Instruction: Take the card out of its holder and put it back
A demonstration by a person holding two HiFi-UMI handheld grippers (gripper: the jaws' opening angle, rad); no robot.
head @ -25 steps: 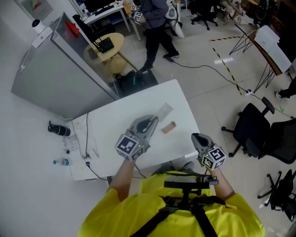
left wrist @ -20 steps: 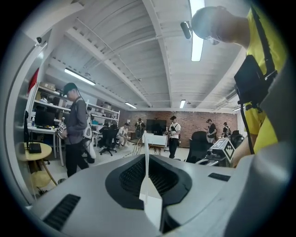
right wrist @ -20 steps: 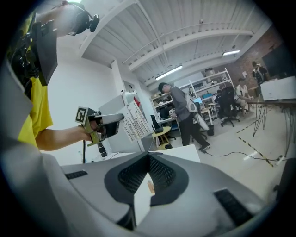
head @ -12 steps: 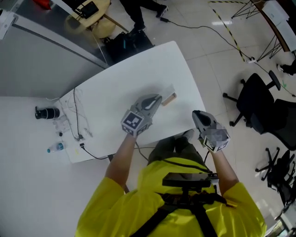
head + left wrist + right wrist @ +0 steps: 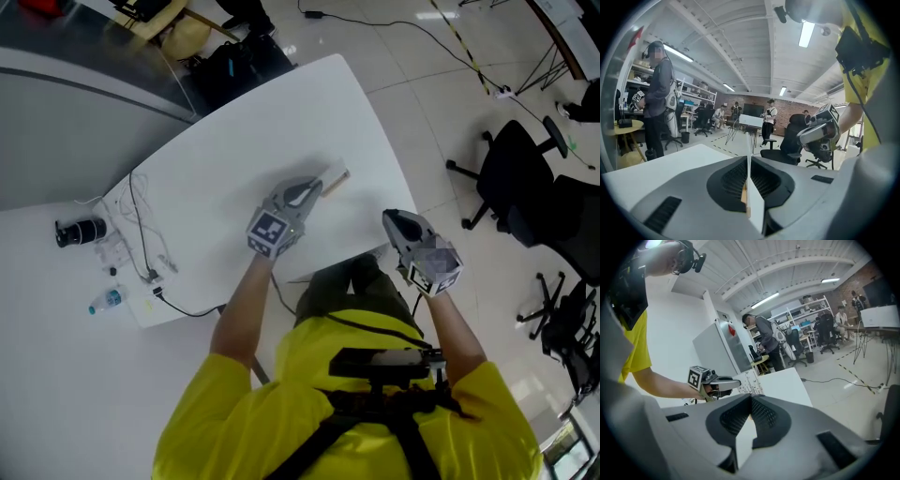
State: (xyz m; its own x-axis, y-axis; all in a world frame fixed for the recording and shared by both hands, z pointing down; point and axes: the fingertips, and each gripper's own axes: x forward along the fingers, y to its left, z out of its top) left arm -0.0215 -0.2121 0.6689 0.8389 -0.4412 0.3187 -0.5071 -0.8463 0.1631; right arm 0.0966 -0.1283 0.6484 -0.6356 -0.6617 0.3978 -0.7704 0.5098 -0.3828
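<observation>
On the white table (image 5: pixel 225 178), a small wooden holder (image 5: pixel 338 177) lies at the tips of my left gripper (image 5: pixel 316 184). In the left gripper view that gripper (image 5: pixel 749 161) is shut on a thin white card (image 5: pixel 749 145), seen edge-on and sticking out past the jaws. A tan sliver shows beside the card low in the jaws; I cannot tell what it is. My right gripper (image 5: pixel 389 217) hangs off the table's near right edge, shut and empty. The right gripper view (image 5: pixel 751 398) shows its jaws closed, with the left gripper (image 5: pixel 719 383) beyond over the table.
Cables (image 5: pixel 141 234) lie on the table's left end. A bottle (image 5: pixel 105 300) and a black object (image 5: pixel 80 230) sit on the floor at left. Office chairs (image 5: pixel 525 197) stand to the right. A person (image 5: pixel 656 93) stands beyond the table.
My left gripper has pushed forward until its tips are at the wooden holder. The right gripper has stayed by the table's near edge. The head camera has tilted down.
</observation>
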